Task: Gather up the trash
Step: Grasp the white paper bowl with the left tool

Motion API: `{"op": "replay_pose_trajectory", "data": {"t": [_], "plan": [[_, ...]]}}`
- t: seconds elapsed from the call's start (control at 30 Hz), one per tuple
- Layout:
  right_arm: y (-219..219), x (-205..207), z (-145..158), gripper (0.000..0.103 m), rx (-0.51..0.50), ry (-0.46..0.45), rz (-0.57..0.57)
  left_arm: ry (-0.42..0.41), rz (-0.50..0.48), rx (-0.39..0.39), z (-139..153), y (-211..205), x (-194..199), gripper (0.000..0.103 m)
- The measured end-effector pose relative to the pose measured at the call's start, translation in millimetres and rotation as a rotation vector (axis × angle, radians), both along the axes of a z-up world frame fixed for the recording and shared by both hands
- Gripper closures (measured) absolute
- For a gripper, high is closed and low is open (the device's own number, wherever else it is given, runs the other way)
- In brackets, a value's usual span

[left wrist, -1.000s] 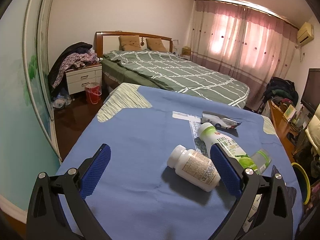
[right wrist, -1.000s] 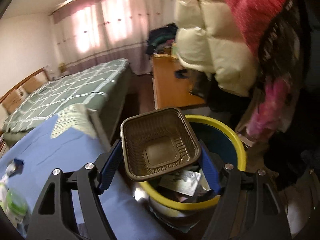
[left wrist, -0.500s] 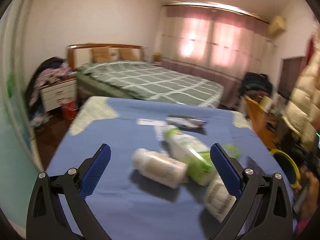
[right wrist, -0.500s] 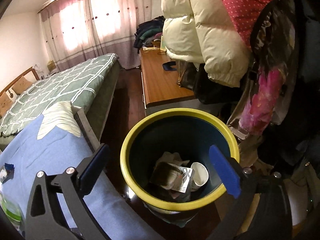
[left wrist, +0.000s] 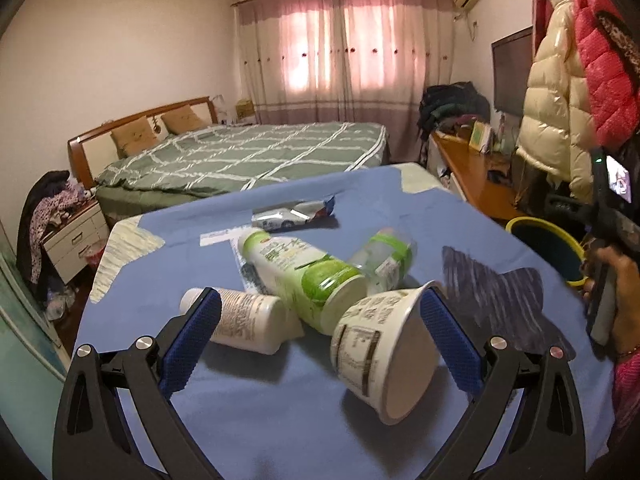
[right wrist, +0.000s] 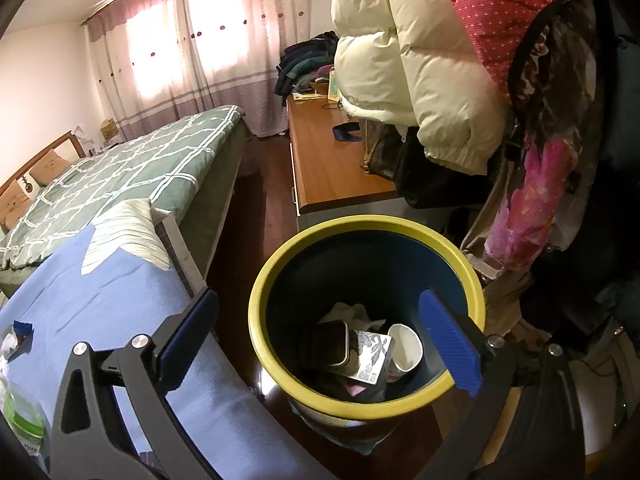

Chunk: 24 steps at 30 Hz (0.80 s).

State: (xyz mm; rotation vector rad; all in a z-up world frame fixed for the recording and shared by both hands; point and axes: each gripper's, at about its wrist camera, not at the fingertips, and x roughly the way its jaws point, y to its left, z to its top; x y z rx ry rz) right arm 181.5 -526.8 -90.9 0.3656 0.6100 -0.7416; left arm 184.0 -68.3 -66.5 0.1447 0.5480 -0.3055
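My right gripper (right wrist: 320, 336) hangs over the bin (right wrist: 460, 256), jaws just opened wide and empty, the tray (right wrist: 324, 344) down inside. My left gripper (left wrist: 320, 328), wide open, frames the tipped cup (left wrist: 380, 352); closing crooked could roll it into the bottles (left wrist: 296, 268)

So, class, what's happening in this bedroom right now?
A person is clearing trash off a blue cloth with two handheld grippers. The right gripper, jaws just opened and empty, hangs over the yellow-rimmed bin. The left gripper is open near a tipped paper cup and white bottle.
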Motion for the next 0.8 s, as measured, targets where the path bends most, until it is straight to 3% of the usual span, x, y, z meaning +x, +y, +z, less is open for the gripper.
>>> {"op": "replay_pose_trajectory", "data": {"t": [0.17, 0.3, 0.5, 0.67, 0.8], "plan": [[-0.7, 0.8, -1.7, 0.007, 0.016, -0.002, 0.013, 0.087, 0.099, 0.002, -13.7, 15.5, 20.7, 0.005], [-0.1, 1.1, -2.2, 0.007, 0.023, -0.003, 0.023, 0.16, 0.185, -0.042, -24.4, 35.3, 36.4, 0.005], [1.3, 1.5, -2.4, 0.007, 0.031, -0.005, 0.035, 0.166, 0.312, -0.055, -28.5, 59.2, 43.0, 0.005], [0.9, 2.0, -2.6, 0.007, 0.036, -0.007, 0.042, 0.144, 0.271, -0.097, -17.1, 63.8, 22.5, 0.005], [1.5, 1.8, -2.3, 0.007, 0.041, -0.012, 0.048, 0.146, 0.095, -0.16, -7.0, 53.8, -12.4, 0.005]]}}
